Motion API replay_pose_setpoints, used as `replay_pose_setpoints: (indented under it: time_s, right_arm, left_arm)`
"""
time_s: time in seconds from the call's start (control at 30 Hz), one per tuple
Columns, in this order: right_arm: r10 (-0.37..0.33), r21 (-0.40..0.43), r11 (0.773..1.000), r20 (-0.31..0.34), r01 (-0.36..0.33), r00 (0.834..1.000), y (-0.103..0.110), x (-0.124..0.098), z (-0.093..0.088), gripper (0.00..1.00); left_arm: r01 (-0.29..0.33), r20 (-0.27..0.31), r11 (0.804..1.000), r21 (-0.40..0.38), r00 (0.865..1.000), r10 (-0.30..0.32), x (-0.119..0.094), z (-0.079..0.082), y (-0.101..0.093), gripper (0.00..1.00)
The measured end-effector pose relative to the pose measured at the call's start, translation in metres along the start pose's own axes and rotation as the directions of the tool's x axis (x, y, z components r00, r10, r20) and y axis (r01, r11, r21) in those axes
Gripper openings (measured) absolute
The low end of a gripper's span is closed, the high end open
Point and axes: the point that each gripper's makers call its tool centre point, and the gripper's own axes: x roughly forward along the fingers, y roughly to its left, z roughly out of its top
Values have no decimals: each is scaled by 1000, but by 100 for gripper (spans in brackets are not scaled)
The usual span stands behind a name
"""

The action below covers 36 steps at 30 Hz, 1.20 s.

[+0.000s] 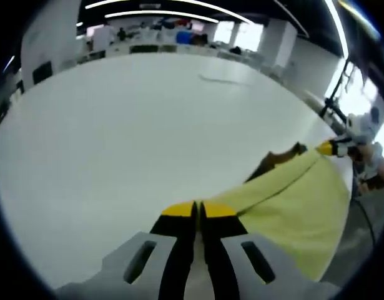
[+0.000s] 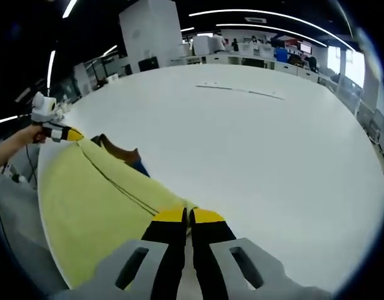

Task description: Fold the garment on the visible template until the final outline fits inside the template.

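A pale yellow garment [image 1: 298, 206] is stretched along its top edge between my two grippers, near the white table's edge. My left gripper [image 1: 198, 209] is shut on one end of that edge, and it also appears far left in the right gripper view [image 2: 70, 134], held by a hand. My right gripper [image 2: 188, 215] is shut on the other end of the garment [image 2: 92, 212]; in the left gripper view it sits at the far right [image 1: 326, 149]. A brown cloth part [image 2: 120, 152] with a bit of blue peeks out behind the yellow fabric. A faint thin line [image 2: 241, 90] marks the table farther off.
The large white table [image 1: 117, 137] spreads wide ahead of both grippers. Desks, monitors and shelves [image 1: 160, 34] line the room's far side. Grey floor [image 2: 17, 244] lies beyond the table's near edge, and a cable trails there.
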Motion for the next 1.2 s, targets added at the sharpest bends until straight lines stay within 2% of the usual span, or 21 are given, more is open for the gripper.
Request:
replay_pose_setpoints:
  time_s: [0.3, 0.6, 0.9, 1.03, 1.2]
  right_arm:
    - [-14, -21, 1000, 8, 14, 1000, 0, -2, 3, 3]
    - [-16, -28, 999, 37, 17, 999, 2, -9, 14, 7]
    - [-8, -41, 999, 86, 12, 996, 8, -23, 30, 13]
    - [-8, -55, 998, 115, 14, 993, 10, -33, 41, 13]
    - [-4, -106, 994, 146, 19, 989, 15, -46, 57, 15]
  left_arm:
    - [-8, 5, 1000, -1, 1000, 8, -2, 2, 1, 1]
    - [-21, 33, 1000, 12, 999, 21, -9, 12, 7, 5]
    - [-28, 74, 998, 49, 997, 24, -24, 29, 7, 10]
    - [-50, 103, 995, 88, 994, 41, -34, 40, 9, 16]
    - [-56, 145, 987, 150, 989, 34, -48, 54, 6, 17]
